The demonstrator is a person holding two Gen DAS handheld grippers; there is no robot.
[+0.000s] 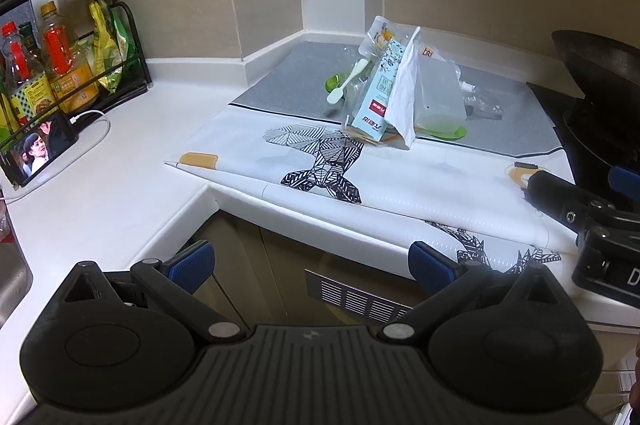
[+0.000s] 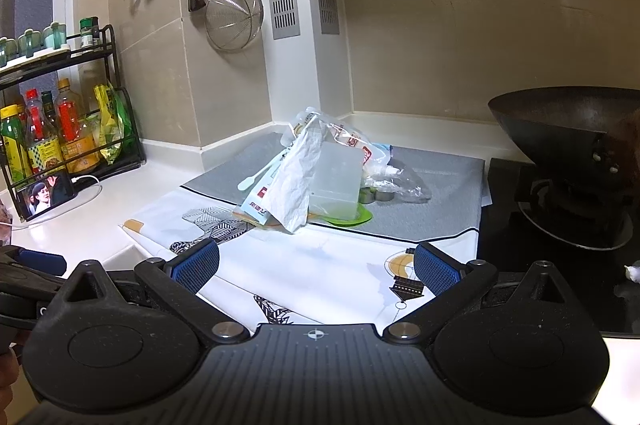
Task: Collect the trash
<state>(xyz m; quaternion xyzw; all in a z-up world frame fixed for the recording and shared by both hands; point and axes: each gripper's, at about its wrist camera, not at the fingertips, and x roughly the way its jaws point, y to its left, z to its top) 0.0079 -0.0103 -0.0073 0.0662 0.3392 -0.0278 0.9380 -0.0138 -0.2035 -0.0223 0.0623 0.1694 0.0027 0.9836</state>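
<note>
Trash pile (image 1: pixel 394 93) (image 2: pixel 316 177) sits mid-counter on the grey mat (image 1: pixel 288 81) (image 2: pixel 432 209), its front edge spilling onto the white patterned cloth (image 1: pixel 420 177) (image 2: pixel 320 257). In the pile: crumpled white paper bag (image 1: pixel 404 101) (image 2: pixel 296 185) leaning upright, w/ a light-blue carton (image 1: pixel 378 97) (image 2: pixel 258 205) just left of it, a frosted plastic box (image 1: pixel 438 101) (image 2: pixel 336 181) just right, a white plastic spoon (image 1: pixel 348 81) (image 2: pixel 256 175) sticking out left, and a green lid (image 1: pixel 444 133) (image 2: pixel 348 217) under the box. Clear wrappers (image 1: pixel 480 101) (image 2: pixel 396 181) lie right of the pile.

Well left of the pile: black rack (image 1: pixel 116 37) (image 2: pixel 120 117) of bottles and a phone (image 1: pixel 38 145) (image 2: pixel 48 195) w/ its screen lit. Right of the pile: dark wok (image 1: pixel 596 61) (image 2: pixel 568 129) on the stove.

Left gripper (image 1: pixel 310 267) is released, fingers spread wide, nothing between them, well short of the pile, off the counter edge. Right gripper (image 2: pixel 316 267) is likewise spread and empty, over the cloth, nearer the pile.
</note>
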